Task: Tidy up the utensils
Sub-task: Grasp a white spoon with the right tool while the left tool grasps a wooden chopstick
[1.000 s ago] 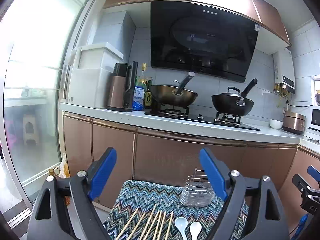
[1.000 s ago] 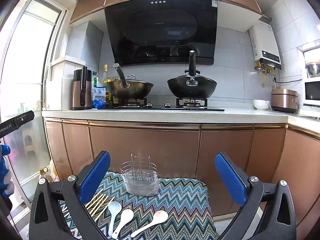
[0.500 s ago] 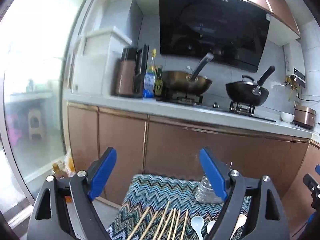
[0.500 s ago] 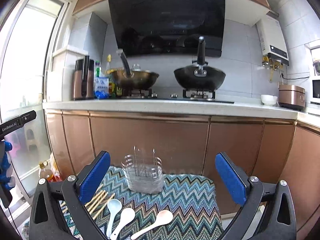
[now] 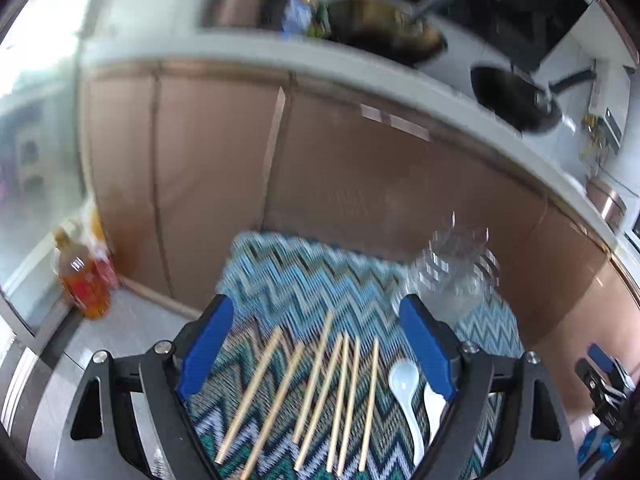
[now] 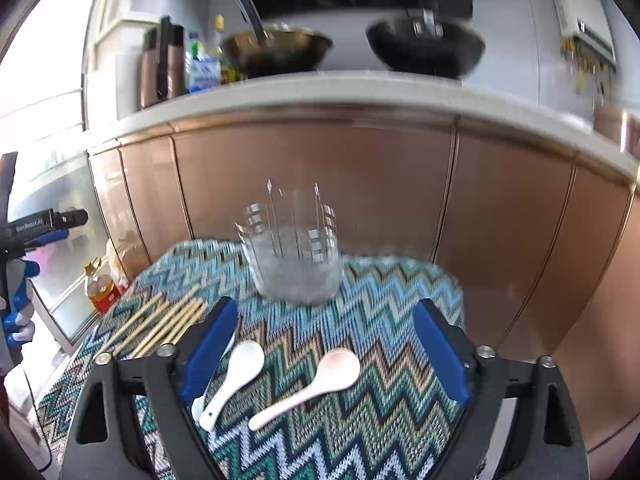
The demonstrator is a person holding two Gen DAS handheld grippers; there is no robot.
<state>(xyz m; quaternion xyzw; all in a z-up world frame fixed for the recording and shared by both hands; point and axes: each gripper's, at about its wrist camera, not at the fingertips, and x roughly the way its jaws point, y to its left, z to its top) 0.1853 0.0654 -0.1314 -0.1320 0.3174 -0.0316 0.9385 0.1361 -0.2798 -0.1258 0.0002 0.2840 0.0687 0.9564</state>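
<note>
Several wooden chopsticks [image 5: 320, 392] lie side by side on the zigzag-patterned cloth [image 5: 304, 288]. My left gripper [image 5: 316, 308] hovers open over them, touching none. A white spoon [image 5: 404, 376] lies right of the chopsticks, with another half hidden behind the right finger. A clear slotted holder [image 6: 294, 256] stands upright at the cloth's far side. My right gripper [image 6: 326, 312] hangs above a white spoon [image 6: 240, 372] and a pink spoon [image 6: 316, 380]. Its jaws are closing, and the pads press on nothing. The chopsticks [image 6: 160, 324] lie to its left.
Copper-coloured cabinet doors [image 6: 320, 184] rise just behind the small table, under a white counter with two woks. A bottle of oil [image 5: 82, 276] stands on the floor at the left. The other gripper's body [image 6: 40, 220] shows at the left edge.
Both grippers have dropped and tipped downward toward the cloth, so utensils now fill the lower views. The right gripper's jaws stand narrower than before. The left jaws are unchanged.
</note>
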